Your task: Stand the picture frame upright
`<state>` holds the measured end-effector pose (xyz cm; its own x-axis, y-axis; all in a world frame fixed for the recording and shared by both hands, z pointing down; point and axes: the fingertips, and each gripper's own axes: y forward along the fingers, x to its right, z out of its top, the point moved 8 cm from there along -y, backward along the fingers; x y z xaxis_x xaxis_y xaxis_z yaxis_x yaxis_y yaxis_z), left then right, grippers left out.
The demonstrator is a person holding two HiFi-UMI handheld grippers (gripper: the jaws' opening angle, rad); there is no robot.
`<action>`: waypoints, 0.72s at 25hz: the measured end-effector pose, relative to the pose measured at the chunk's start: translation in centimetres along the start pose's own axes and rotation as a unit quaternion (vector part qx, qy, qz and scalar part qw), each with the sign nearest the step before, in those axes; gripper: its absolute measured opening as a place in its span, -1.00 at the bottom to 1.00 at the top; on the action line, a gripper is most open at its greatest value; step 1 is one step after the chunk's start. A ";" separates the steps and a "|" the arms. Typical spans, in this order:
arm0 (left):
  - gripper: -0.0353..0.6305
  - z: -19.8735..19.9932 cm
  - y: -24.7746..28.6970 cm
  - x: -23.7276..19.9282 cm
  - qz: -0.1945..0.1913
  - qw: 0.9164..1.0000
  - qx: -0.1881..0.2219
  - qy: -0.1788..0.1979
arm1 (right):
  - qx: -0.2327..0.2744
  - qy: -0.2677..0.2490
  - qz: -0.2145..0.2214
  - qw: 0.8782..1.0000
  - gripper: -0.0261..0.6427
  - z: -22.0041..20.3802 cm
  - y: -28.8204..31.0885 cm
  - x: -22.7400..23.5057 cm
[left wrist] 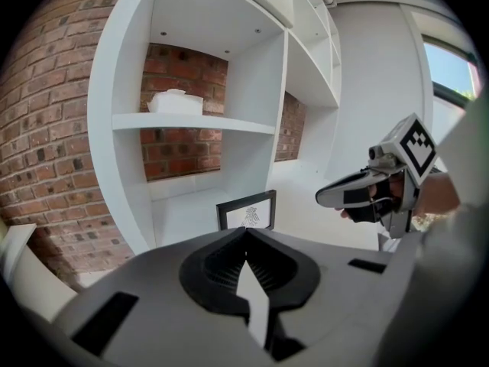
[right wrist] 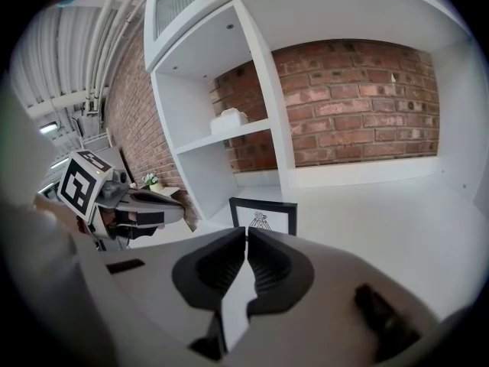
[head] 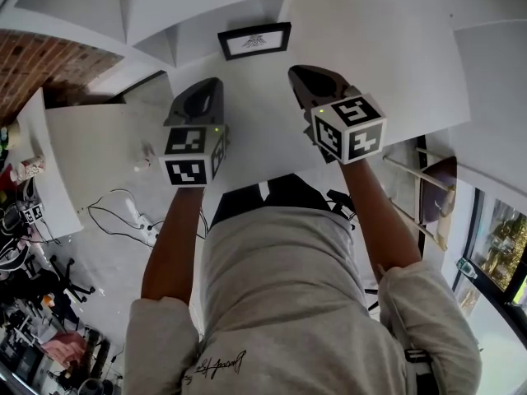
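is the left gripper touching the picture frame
Apart. The head view shows bare white shelf between the left gripper and the picture frame.

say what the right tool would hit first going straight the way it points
Probably the picture frame, standing upright just beyond the shut tips of the right tool. Depth is unclear, so the white shelf board before it could come first.

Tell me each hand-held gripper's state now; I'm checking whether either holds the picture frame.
Left hand-held gripper: closed, empty.
Right hand-held gripper: closed, empty; the black rectangular picture frame stands free beyond it.
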<state>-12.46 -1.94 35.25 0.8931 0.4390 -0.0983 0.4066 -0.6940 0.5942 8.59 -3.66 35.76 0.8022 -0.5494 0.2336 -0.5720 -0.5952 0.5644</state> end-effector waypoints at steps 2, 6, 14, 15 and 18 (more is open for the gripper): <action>-0.84 0.3 -0.8 0.3 -0.003 1.000 0.007 -0.006 | 0.000 0.003 0.003 1.000 -0.83 0.2 -0.6 -0.5; -0.85 0.9 -2.1 0.8 -0.005 1.000 0.018 -0.015 | 0.003 0.008 0.009 1.000 -0.83 0.9 -1.4 -1.5; -0.84 1.7 -3.8 1.7 -0.009 0.999 0.038 -0.035 | 0.002 0.003 0.024 1.000 -0.83 1.3 -2.8 -3.3; -0.85 1.6 -4.1 1.7 -0.010 0.998 0.039 -0.038 | 0.001 0.003 0.025 1.000 -0.83 1.3 -3.0 -3.5; -0.85 1.3 -5.0 2.0 -0.010 0.998 0.042 -0.041 | 0.004 0.002 0.026 1.000 -0.83 1.3 -3.6 -3.9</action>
<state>-12.40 1.63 31.04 0.8962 0.4074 -0.1757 0.4356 -0.7327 0.5229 7.26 -0.14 31.78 0.7720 -0.5771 0.2664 -0.6146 -0.5707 0.5445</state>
